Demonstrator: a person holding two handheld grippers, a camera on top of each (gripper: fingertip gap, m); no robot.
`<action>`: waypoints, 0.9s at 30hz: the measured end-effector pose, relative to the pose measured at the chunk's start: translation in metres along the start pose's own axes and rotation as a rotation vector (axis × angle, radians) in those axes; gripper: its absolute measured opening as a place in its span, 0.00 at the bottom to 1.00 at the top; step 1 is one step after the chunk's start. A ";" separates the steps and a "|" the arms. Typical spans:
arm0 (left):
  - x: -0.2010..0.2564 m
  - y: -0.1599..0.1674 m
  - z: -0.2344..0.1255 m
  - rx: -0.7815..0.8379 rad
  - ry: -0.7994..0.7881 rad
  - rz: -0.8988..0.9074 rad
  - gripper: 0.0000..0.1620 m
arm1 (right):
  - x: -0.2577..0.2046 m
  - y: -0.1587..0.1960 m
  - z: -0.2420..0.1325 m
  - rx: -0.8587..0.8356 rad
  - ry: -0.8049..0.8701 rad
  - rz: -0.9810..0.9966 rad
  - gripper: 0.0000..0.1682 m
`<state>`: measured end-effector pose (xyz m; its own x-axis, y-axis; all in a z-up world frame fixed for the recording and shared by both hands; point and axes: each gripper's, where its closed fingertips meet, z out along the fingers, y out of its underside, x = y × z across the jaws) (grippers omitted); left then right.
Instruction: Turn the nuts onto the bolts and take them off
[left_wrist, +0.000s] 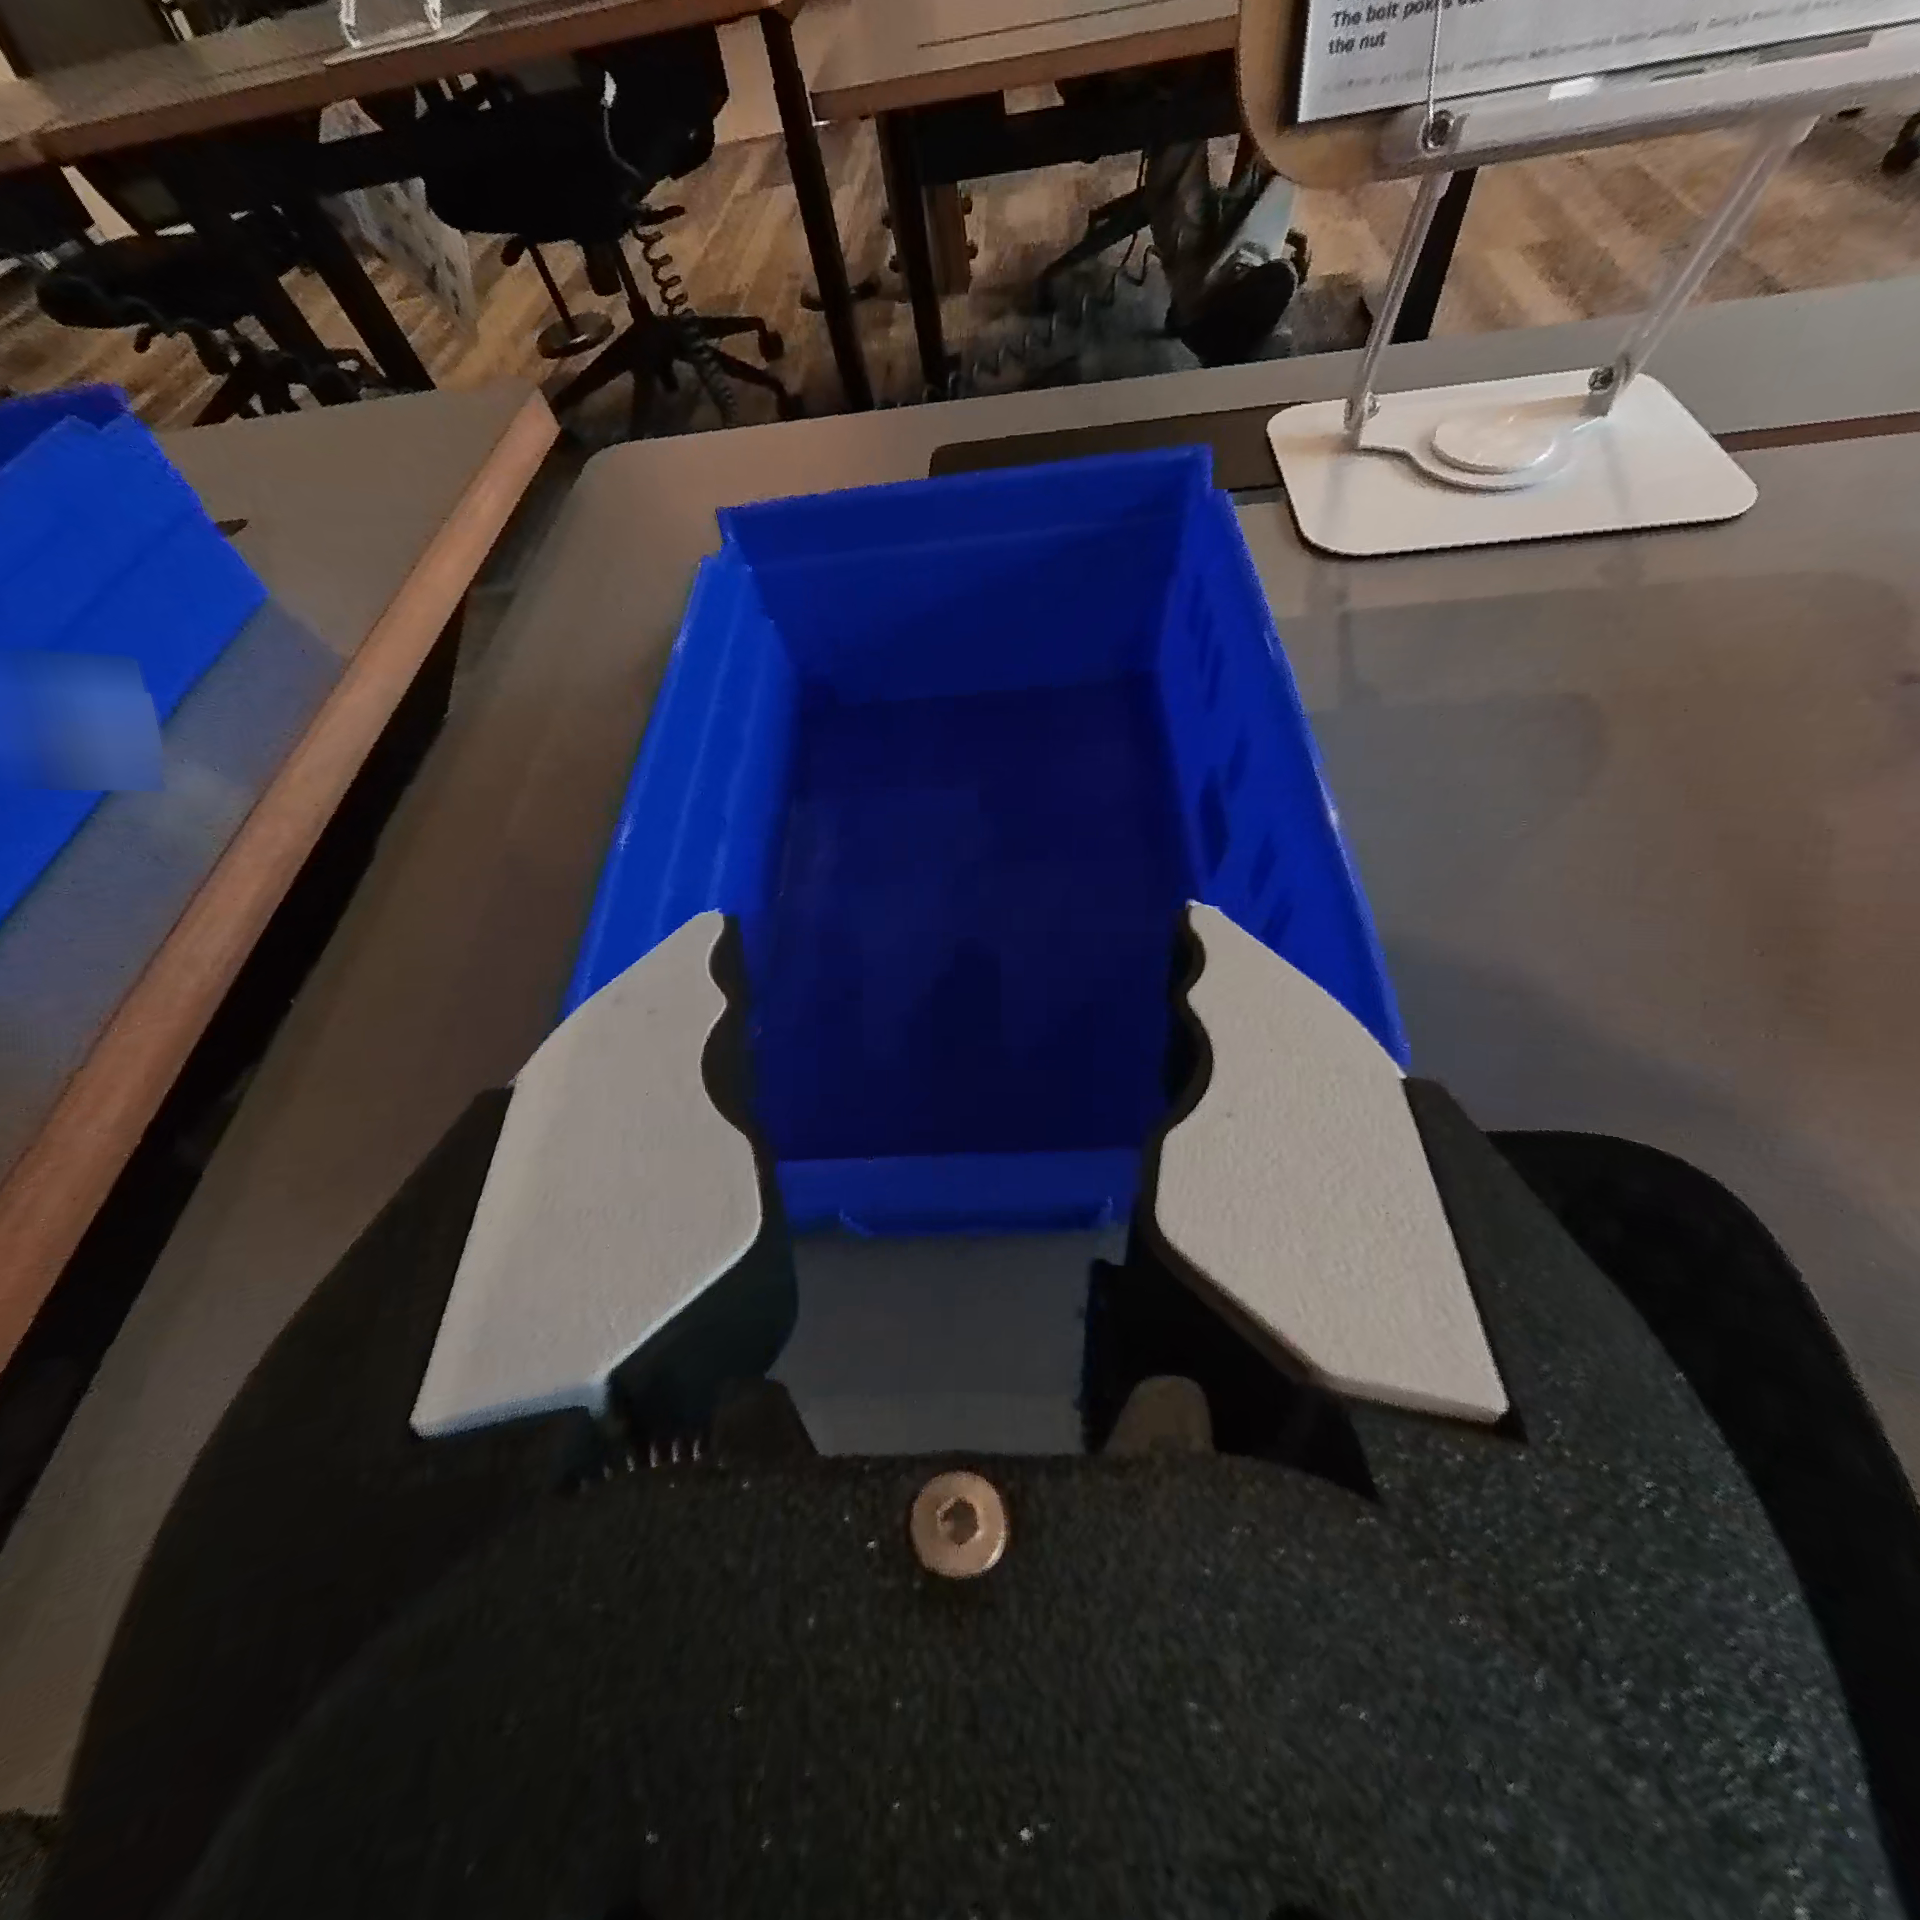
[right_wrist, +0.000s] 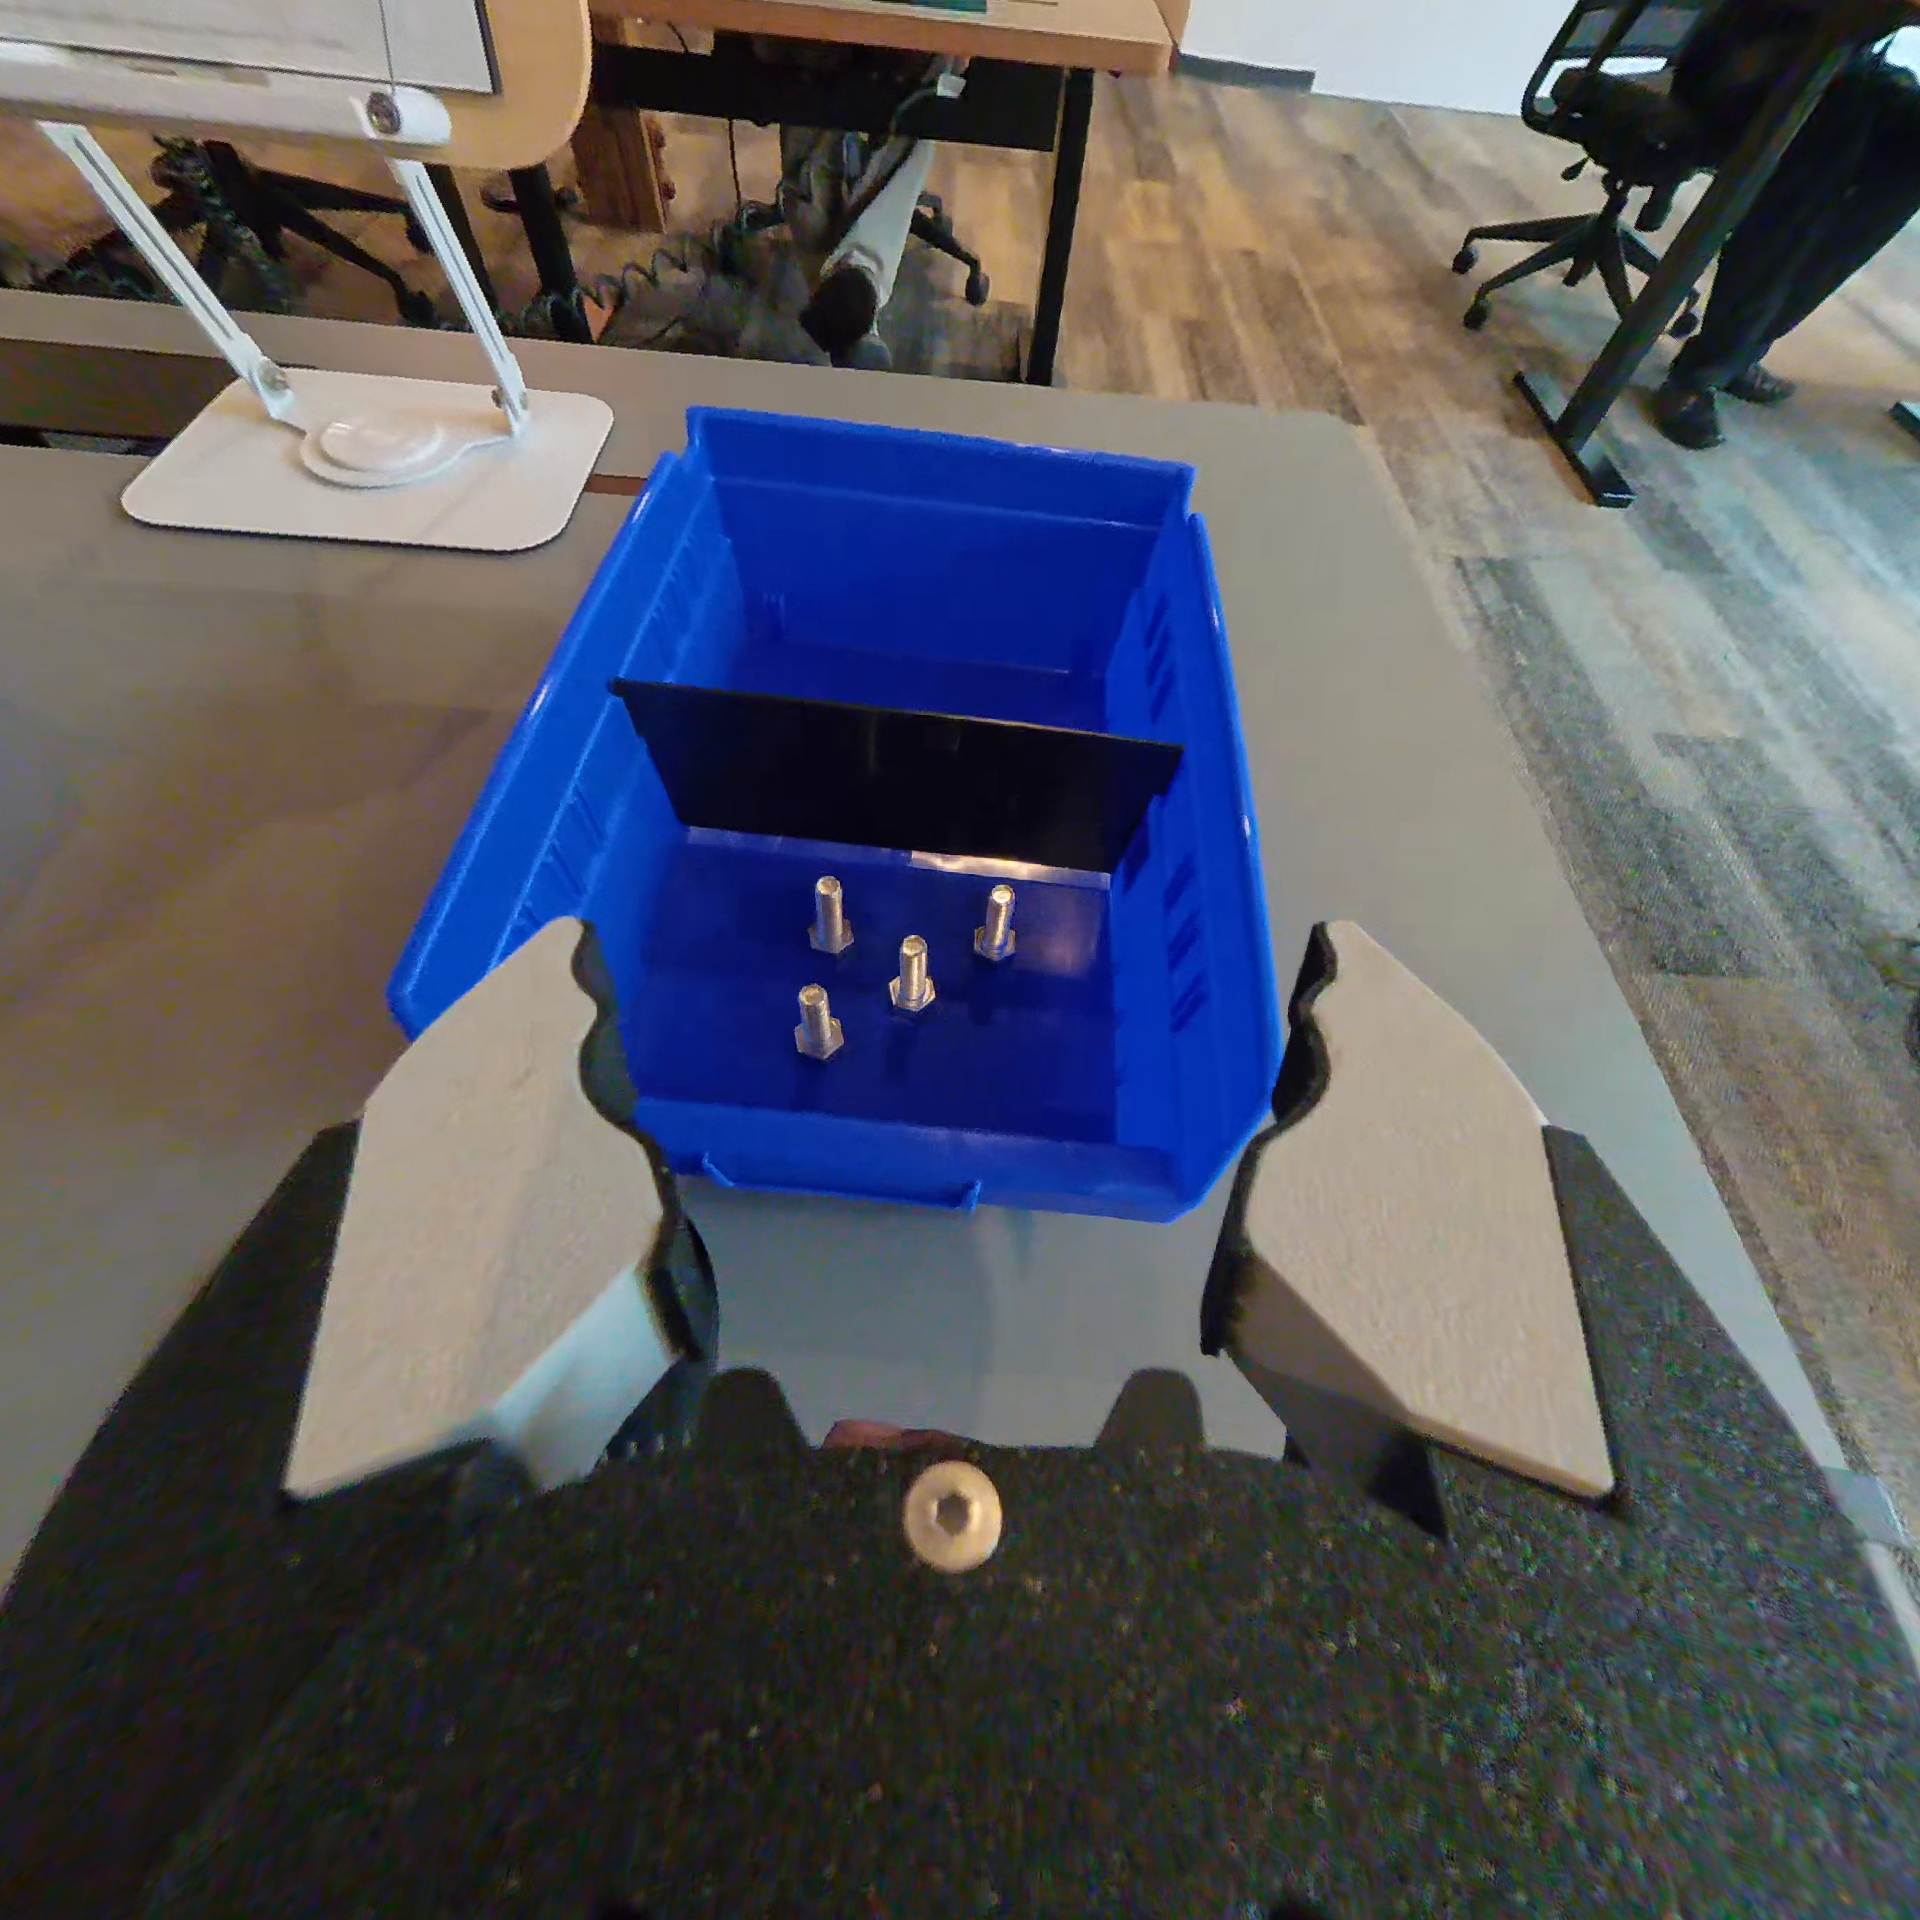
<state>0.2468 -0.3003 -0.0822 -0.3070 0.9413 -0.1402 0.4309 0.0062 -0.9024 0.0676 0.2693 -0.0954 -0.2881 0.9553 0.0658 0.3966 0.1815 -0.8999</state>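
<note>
Both jaws spread wide and empty: right gripper (right_wrist: 951, 1039) poised just before 4 bolts (right_wrist: 906, 971) standing head-down, shanks up for threading, in divided blue bin (right_wrist: 940, 1179)'s near compartment; left gripper (left_wrist: 961, 1003) facing an empty-looking blue bin (left_wrist: 951, 1184); no nuts visible.

A grey table (right_wrist: 1455, 727) stands on a wood-plank floor (right_wrist: 1299, 260). Beyond it are wooden desks (left_wrist: 987, 62) and black office chairs (right_wrist: 1621, 156). A second table (left_wrist: 343, 582) sits just beside, at the left.

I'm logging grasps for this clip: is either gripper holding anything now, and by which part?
Nothing is held. The left gripper and right gripper are both open and empty; the four upright silver metal bolts stand untouched in the divided blue plastic bin.
</note>
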 end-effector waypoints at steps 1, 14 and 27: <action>-0.001 0.000 -0.001 0.001 -0.003 0.001 0.48 | 0.000 0.001 0.000 -0.004 0.002 0.000 0.72; -0.017 0.015 0.003 -0.059 -0.023 0.014 0.46 | 0.015 0.016 0.003 -0.079 0.029 -0.033 0.69; -0.052 0.037 0.009 -0.119 -0.107 -0.006 0.43 | 0.044 0.036 0.018 -0.145 -0.002 0.011 0.58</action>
<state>0.2708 -0.3520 -0.1124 -0.3959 0.8998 -0.1834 0.5246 0.0577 -0.8494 0.0532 0.3140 -0.1322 -0.2848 0.9570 0.0556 0.5210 0.2033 -0.8290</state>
